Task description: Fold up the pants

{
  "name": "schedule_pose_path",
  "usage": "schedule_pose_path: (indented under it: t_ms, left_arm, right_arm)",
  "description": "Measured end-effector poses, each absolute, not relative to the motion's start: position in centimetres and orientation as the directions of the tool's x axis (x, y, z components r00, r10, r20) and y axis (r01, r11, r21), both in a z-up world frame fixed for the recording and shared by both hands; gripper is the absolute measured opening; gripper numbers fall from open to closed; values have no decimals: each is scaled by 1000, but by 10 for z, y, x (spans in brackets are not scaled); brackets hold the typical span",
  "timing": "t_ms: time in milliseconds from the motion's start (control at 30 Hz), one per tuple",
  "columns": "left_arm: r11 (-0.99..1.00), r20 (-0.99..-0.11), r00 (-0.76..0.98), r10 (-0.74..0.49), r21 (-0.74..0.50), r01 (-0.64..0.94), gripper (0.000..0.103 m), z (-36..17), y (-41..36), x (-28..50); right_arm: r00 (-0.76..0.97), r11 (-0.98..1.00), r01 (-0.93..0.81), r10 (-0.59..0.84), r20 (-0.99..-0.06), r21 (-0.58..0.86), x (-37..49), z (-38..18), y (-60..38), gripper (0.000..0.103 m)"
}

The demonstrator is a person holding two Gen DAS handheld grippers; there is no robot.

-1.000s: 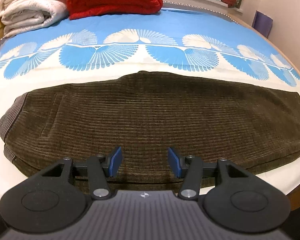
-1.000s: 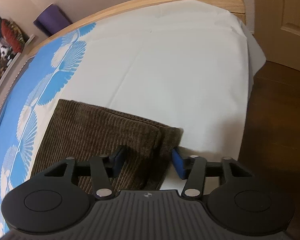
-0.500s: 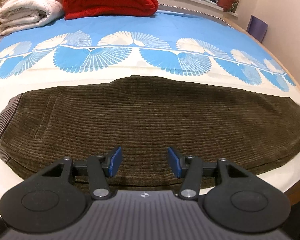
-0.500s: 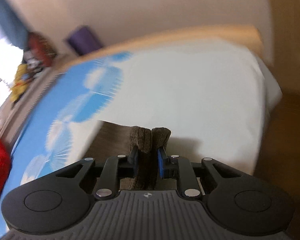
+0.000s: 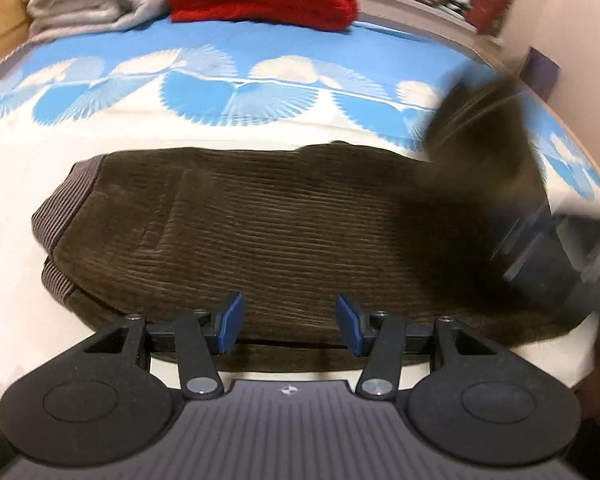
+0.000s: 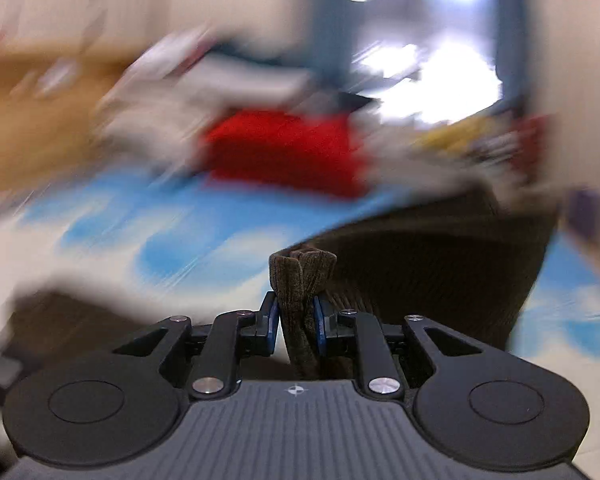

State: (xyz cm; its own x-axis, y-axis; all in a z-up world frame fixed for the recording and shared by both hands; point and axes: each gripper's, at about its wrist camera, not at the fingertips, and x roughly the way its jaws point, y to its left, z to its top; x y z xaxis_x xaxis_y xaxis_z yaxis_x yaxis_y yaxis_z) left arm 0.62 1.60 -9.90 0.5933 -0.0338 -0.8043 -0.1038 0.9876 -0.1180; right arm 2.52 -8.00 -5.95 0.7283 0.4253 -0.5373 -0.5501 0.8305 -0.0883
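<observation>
In the left wrist view, the left gripper [image 5: 288,324] sits at the lower centre of the frame with its blue pads [image 5: 231,322] wide apart and nothing between them, hovering at the near edge of the pants [image 5: 260,240]. It seems parked there so it can pin or catch the cloth while the other end is brought over. The pants lie across the middle of the frame on the bed [image 5: 100,132], already doubled lengthwise, one leg on the other. They are dark brown corduroy with fine horizontal ribs, a ribbed waistband [image 5: 60,208] at the left and a pocket seam just right of it. At the right of the frame the leg end rises off the bed as a blurred dark flap.

In the right wrist view, the right gripper [image 6: 296,324] is at lower centre, clamped on the bunched leg cuffs, which stand up between the pads as two thick folds. The grip looks meant to carry both cuffs together toward the waistband. More brown cloth trails to the right of the frame; the background is too blurred to read beyond a red blanket [image 6: 284,152].
</observation>
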Motion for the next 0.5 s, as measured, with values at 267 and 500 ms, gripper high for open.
schedule_pose_path:
  t_ms: [267,500]
  left_arm:
    - [985,-827,563,-3,-98,-139,56,-105,28,7]
    - [983,-830,558,-9,-109,-146,56,-108,25,11]
  right_arm:
    - [575,639,-725,360,-735,-255,0,-128,-11,32]
    - [620,566,-753,438,-651,-336,-28,-110,-25,23]
